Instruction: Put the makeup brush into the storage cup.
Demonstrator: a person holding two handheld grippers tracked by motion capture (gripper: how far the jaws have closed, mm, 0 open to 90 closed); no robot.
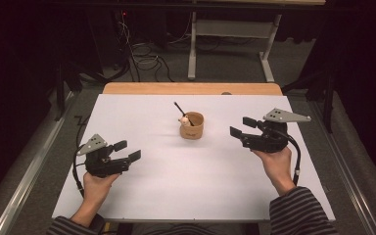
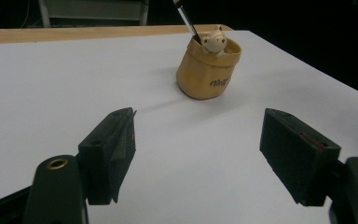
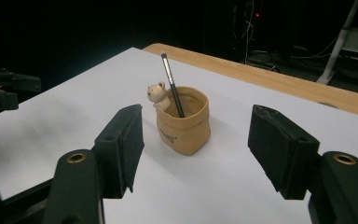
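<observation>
From above, I see a tan pen pot (image 1: 192, 126) standing upright near the middle of the white worktop (image 1: 186, 186), a little toward its far edge. A small bear figure (image 1: 182, 119) peeks over the pot's rim, and a dark pencil (image 1: 181, 109) leans out of the pot, tipped toward the far left.

My left claw (image 1: 127, 151) sits over the near left of the worktop, jaws spread wide with nothing between them; in the left gripper view (image 2: 198, 140) the pot (image 2: 208, 67) stands well ahead of the jaws, apart from both.

My right claw (image 1: 242, 127) hovers at the right side of the worktop, pointing left toward the pot. Its jaws stand wide open and empty. In the right gripper view (image 3: 196, 144) the pot (image 3: 184, 123) sits between the two jaw pads in the frame but beyond them, touching neither, with the bear (image 3: 158, 94) on its left rim and the pencil (image 3: 172, 84) rising beside it.
</observation>
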